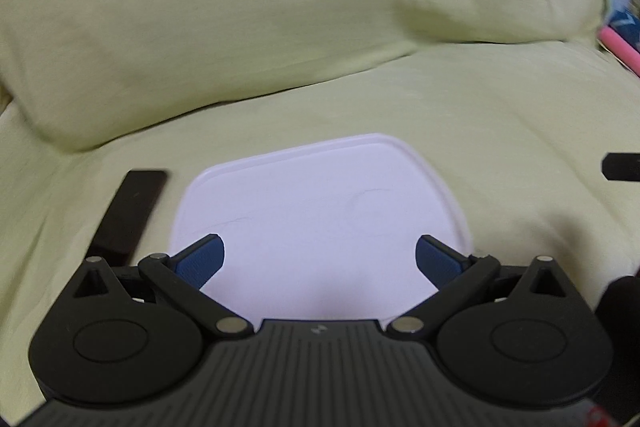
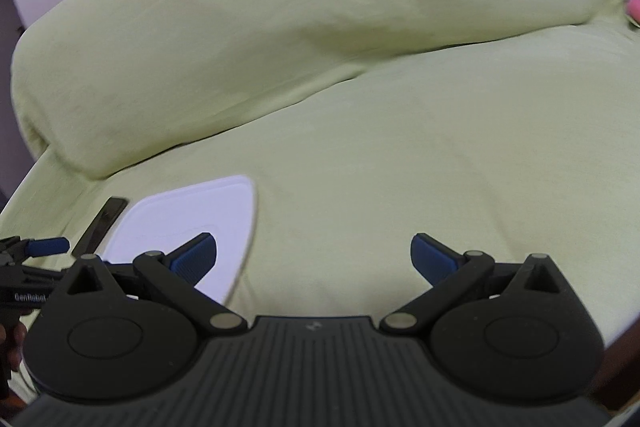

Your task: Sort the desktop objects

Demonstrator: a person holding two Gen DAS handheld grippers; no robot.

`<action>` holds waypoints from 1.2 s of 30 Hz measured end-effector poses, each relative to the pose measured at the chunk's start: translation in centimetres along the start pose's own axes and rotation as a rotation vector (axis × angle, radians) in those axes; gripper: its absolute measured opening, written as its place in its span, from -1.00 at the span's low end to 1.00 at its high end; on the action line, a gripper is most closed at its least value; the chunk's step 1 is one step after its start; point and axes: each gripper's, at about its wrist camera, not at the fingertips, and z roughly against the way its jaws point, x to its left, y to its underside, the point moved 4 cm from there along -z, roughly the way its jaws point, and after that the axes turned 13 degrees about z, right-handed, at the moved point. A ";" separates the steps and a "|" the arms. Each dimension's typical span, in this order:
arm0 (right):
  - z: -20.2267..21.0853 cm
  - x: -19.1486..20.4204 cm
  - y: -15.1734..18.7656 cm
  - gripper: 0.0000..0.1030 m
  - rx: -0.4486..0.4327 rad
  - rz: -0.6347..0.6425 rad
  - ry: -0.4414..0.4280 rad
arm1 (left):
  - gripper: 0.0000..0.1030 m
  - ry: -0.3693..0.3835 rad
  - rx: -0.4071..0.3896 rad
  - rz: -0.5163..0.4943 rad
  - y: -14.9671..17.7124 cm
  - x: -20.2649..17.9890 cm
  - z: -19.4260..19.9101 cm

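A white flat tray [image 1: 320, 211] lies on the pale green sheet [image 1: 500, 147]. My left gripper [image 1: 320, 259] hovers over its near part, open, with nothing between the blue pads. A dark flat bar [image 1: 128, 215] lies just left of the tray. In the right wrist view the same white tray [image 2: 180, 223] and dark bar [image 2: 100, 223] sit at the lower left. My right gripper [image 2: 314, 259] is open over bare sheet to the right of the tray, holding nothing. The left gripper's blue fingertip [image 2: 46, 247] shows at the left edge there.
A large pale green pillow [image 1: 260, 27] rises behind the tray. A pink object [image 1: 620, 47] and patterned fabric sit at the far right. A black tip [image 1: 622, 167] pokes in from the right edge. A hand [image 2: 12, 347] shows at the lower left.
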 end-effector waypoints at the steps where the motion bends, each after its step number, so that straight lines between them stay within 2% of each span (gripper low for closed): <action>1: -0.5 0.6 -0.2 0.99 0.003 0.010 -0.013 | 1.00 -0.006 0.003 0.016 -0.1 0.8 -0.2; 9: -5.0 3.4 -0.9 0.98 0.054 0.052 -0.082 | 1.00 -0.083 0.041 0.067 -0.3 6.5 -2.7; 18: -7.9 4.4 -0.5 0.97 0.113 0.050 -0.101 | 1.00 -0.102 0.074 0.080 -0.3 8.5 -5.2; 26: -10.2 4.6 -0.1 0.84 0.145 0.032 -0.117 | 1.00 -0.102 0.081 0.076 -1.1 9.5 -6.4; 33: -11.9 4.9 -0.1 0.68 0.162 0.026 -0.144 | 0.99 -0.072 0.066 0.066 -1.5 10.4 -7.6; 36: -12.3 4.9 0.0 0.51 0.164 0.017 -0.157 | 0.98 -0.061 0.060 0.044 -1.4 10.6 -8.0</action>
